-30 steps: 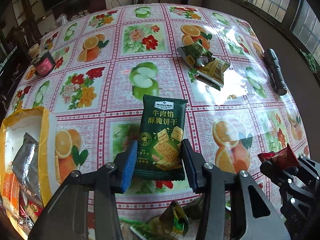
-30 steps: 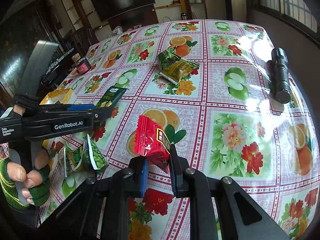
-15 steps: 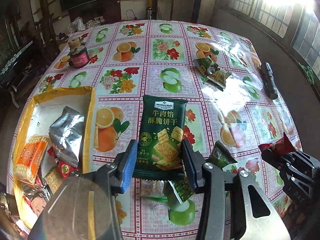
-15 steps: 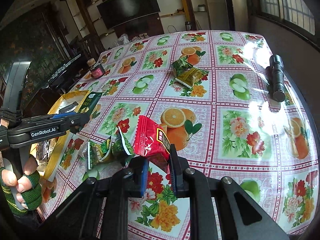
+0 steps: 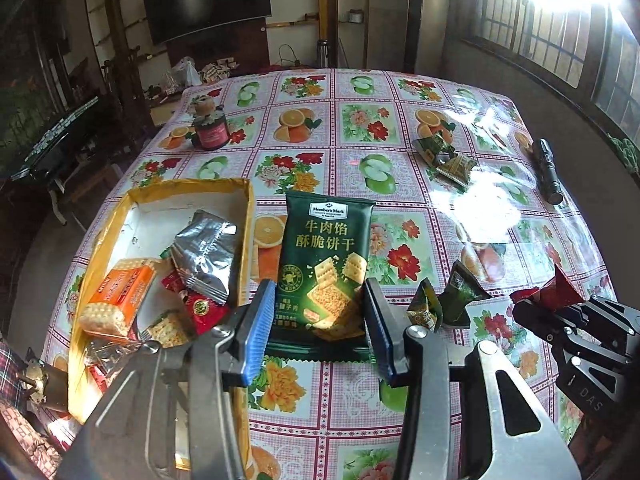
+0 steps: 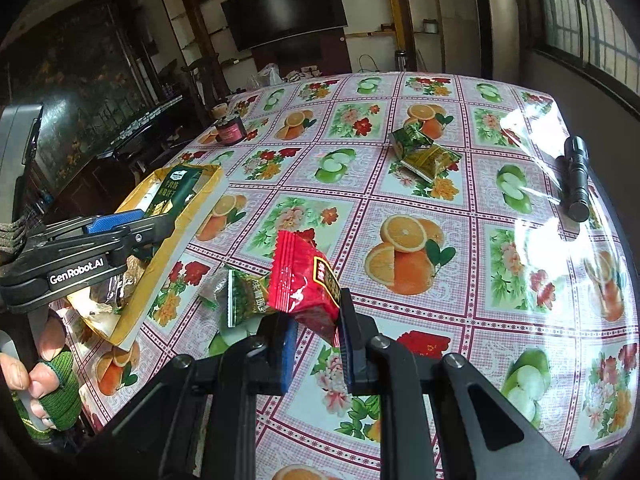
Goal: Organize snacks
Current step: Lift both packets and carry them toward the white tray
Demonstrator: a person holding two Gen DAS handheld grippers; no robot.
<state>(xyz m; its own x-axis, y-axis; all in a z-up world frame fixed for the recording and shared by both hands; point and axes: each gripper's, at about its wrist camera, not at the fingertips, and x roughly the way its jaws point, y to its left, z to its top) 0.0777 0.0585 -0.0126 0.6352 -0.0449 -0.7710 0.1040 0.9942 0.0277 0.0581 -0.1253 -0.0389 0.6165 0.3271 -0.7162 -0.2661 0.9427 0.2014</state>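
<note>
My left gripper point(image 5: 318, 320) is shut on a dark green biscuit packet point(image 5: 326, 264), held upright above the table beside the yellow box point(image 5: 246, 216). The same packet point(image 6: 176, 192) shows in the right wrist view over the box's rim point(image 6: 200, 204). The box holds several snacks, among them an orange cracker pack point(image 5: 118, 300) and a silver pouch point(image 5: 204, 256). My right gripper point(image 6: 318, 340) is shut on a red snack packet point(image 6: 304, 280), seen also at the right edge as red packet point(image 5: 556, 294). Two small green packets point(image 5: 444, 304) lie on the table between the grippers.
Two more green packets point(image 6: 424, 152) lie further back on the fruit-print tablecloth point(image 6: 440, 320). A black flashlight point(image 6: 576, 176) rests near the right edge. A dark jar point(image 5: 210, 130) stands at the far left. A gloved hand point(image 6: 40, 384) holds the left gripper.
Both grippers drew back and up with their packets. The yellow box came fully into the left wrist view, and the green biscuit packet now sits close to its rim.
</note>
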